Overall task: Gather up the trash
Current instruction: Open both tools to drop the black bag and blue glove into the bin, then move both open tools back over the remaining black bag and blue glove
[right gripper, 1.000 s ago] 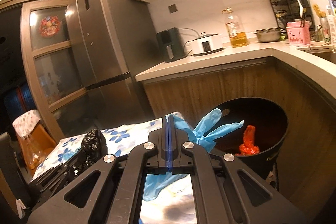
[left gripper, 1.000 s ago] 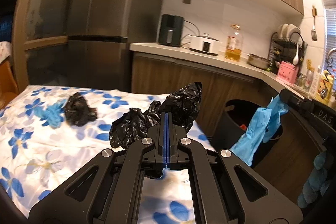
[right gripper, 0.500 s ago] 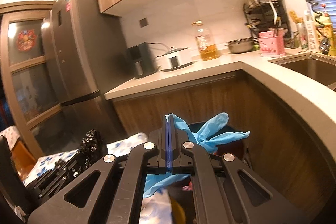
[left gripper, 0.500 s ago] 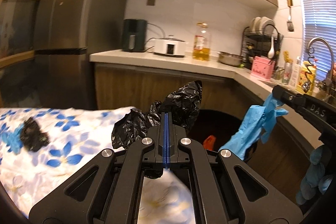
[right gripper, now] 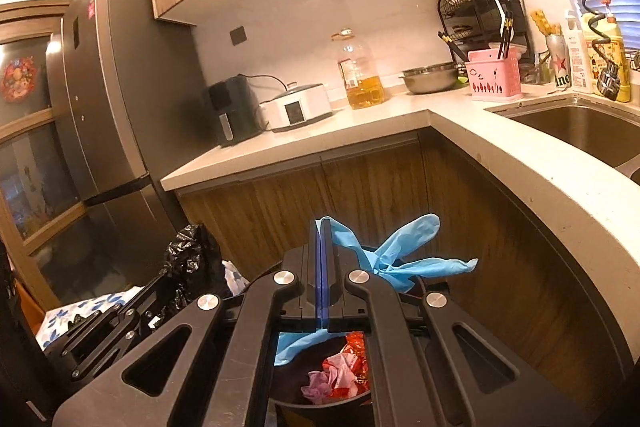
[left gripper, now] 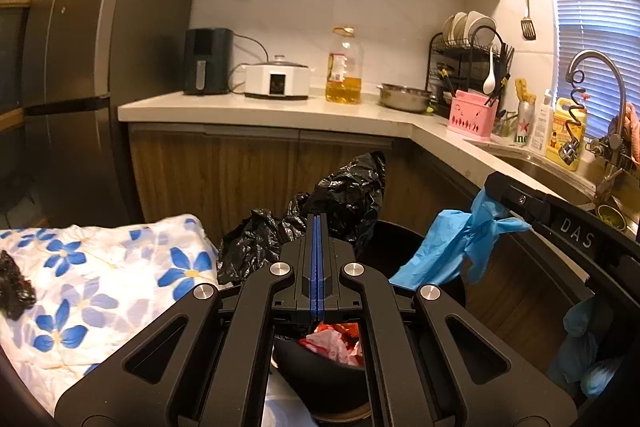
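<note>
My left gripper (left gripper: 317,221) is shut on a crumpled black plastic bag (left gripper: 340,195) and holds it over the black trash bin (left gripper: 404,239). My right gripper (right gripper: 322,227) is shut on a blue glove (right gripper: 400,251), also above the bin (right gripper: 316,399). The glove also shows in the left wrist view (left gripper: 460,247). Red and pink wrappers (right gripper: 340,371) lie in the bin. The left gripper with its bag (right gripper: 192,259) shows at the left of the right wrist view.
A table with a blue-flower cloth (left gripper: 100,267) stands left of the bin, with another black bag scrap (left gripper: 14,291) on it. Wooden cabinets (right gripper: 320,195) and the counter (right gripper: 500,163) surround the bin. A fridge (right gripper: 116,99) stands at left.
Both grippers have moved right from over the table to above the bin, still holding the bag and the glove. The bin's contents now show below them.
</note>
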Demonstrator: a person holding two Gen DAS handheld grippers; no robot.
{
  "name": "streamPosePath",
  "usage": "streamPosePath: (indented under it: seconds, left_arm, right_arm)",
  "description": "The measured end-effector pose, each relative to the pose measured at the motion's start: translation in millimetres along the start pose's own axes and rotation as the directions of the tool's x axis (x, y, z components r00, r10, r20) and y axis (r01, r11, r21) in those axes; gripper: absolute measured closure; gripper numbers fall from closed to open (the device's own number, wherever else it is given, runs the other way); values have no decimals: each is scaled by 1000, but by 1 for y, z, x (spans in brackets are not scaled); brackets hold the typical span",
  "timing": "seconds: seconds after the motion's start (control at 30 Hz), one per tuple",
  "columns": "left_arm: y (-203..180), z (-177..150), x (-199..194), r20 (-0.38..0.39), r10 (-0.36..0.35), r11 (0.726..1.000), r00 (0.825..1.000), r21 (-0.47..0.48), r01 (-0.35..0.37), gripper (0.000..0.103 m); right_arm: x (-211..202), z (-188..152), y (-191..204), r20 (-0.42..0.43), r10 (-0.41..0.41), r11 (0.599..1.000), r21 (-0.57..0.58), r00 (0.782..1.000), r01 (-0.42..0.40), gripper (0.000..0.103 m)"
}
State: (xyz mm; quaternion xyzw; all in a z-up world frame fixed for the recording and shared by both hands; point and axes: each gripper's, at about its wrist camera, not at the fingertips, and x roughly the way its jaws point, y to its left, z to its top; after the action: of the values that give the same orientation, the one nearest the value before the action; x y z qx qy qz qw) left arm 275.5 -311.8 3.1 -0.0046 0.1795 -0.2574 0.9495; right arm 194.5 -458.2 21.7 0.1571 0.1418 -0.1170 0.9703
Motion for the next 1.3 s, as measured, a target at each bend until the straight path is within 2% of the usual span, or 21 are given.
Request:
streamPosePath:
  seconds: [0.43,0.47,0.5,0.53,0.57,0.6,0.67,0.77,0.93,1.0,1.13,1.3]
  left_arm:
    - [-3,-9,39,-52,-61,998,997,-8,61,103]
    - [-3,-10,41,-55,-58,998,997,-6,57,103]
    - [-2,-10,43,-62,-52,999,997,-6,52,102]
    - [-1,-10,45,-65,-49,999,997,-9,49,96]
    - [2,-11,46,-68,-47,999,997,-14,47,86]
    - [4,-12,46,-69,-48,999,996,-22,47,80]
    - [8,-14,46,-70,-53,998,996,-31,51,58]
    - [16,-18,43,-65,-28,999,997,-39,26,46]
    - [34,-26,27,-63,43,997,997,-67,-47,30]
    - [38,-27,17,-48,69,995,996,-64,-72,26]
    - [48,-28,-10,-21,108,991,994,-78,-109,20]
    - [63,-34,-49,17,187,979,982,-91,-185,11]
  right_arm:
    - [28,-4,-14,-61,1,1000,17,998,0,101]
    - [30,-4,-14,-67,1,1000,16,998,0,96]
    - [31,-5,-14,-71,3,1000,17,997,-1,86]
    - [32,-4,-14,-75,4,1000,19,997,-3,79]
    - [32,-5,-15,-75,8,1000,23,997,-6,70]
    - [32,-6,-15,-73,6,1000,21,997,-4,69]
    - [33,-8,-16,-76,-2,1000,20,997,4,69]
    - [31,-9,-18,-81,-6,999,33,997,9,69]
    - [21,-13,-14,-65,-16,999,29,998,18,54]
    - [16,-16,-10,-60,-16,1000,23,998,17,44]
    - [3,-24,2,-51,-19,1000,-5,999,19,35]
    - [-15,-40,17,-37,-22,999,-36,999,21,26]
